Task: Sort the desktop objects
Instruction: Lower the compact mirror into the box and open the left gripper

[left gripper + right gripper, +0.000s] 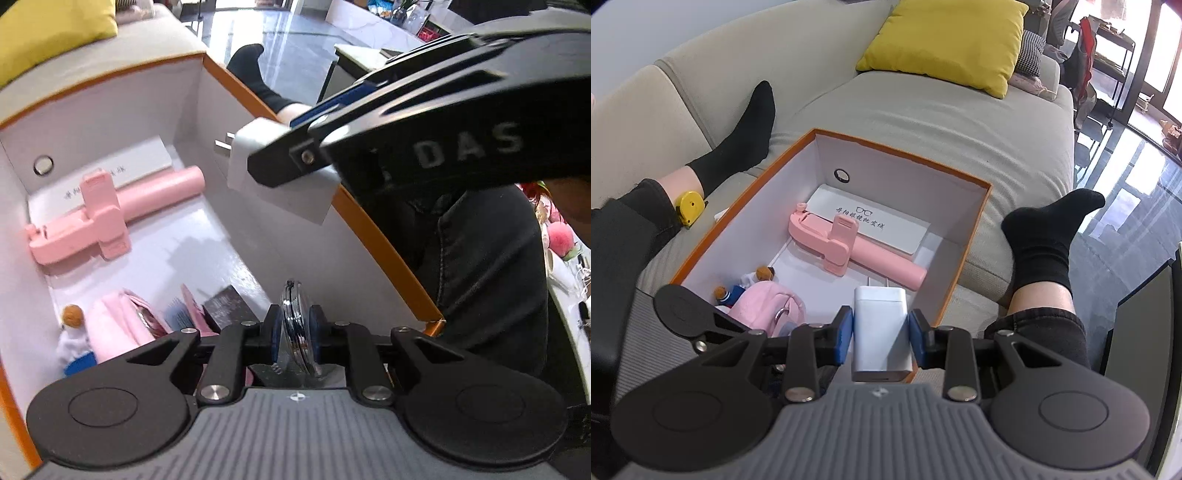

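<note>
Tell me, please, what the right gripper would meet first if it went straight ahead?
Probably the pink selfie stick lying in the orange box; the right gripper holds the white charger pointing that way, though depth is unclear.

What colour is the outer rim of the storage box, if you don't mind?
Orange; the box rim shows best in the right wrist view.

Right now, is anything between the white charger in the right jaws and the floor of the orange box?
Nothing visible blocks it. The white charger hangs above a bare patch of the orange box, between the pink selfie stick and pink pouch.
</note>
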A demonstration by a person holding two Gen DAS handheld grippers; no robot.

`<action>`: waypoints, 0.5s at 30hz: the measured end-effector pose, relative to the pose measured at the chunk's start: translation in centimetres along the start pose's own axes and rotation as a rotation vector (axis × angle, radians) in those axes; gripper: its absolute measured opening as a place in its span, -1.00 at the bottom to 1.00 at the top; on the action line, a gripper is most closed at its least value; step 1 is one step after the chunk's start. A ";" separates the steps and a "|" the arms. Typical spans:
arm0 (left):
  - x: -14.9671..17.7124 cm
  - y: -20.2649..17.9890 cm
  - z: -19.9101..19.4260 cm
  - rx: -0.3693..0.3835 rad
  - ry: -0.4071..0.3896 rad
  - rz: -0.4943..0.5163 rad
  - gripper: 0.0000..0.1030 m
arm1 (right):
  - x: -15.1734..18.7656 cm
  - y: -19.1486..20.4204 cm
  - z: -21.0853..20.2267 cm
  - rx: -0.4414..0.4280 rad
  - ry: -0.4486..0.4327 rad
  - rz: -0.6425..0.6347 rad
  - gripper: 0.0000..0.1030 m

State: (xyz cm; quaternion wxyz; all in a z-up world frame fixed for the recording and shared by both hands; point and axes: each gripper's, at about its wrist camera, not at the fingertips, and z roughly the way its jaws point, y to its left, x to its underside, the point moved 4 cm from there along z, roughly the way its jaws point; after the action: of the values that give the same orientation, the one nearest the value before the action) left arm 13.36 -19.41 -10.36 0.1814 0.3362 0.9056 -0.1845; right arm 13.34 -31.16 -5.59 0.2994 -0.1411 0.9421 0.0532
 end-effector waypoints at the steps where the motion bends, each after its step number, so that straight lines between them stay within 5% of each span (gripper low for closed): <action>1: 0.1 0.0 -0.2 -0.017 -0.008 0.009 -0.64 | 0.0 0.0 0.0 0.001 0.000 0.000 -0.32; 15: 2.4 0.3 -2.1 -0.093 -0.018 0.090 -0.66 | 0.5 0.7 -0.1 -0.026 0.052 0.025 -0.32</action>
State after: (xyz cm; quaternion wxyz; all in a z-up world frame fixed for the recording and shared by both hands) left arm 11.47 -16.93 -9.74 0.2129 0.3662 0.8955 -0.1368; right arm 12.65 -30.64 -5.76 0.2725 -0.1347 0.9504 0.0657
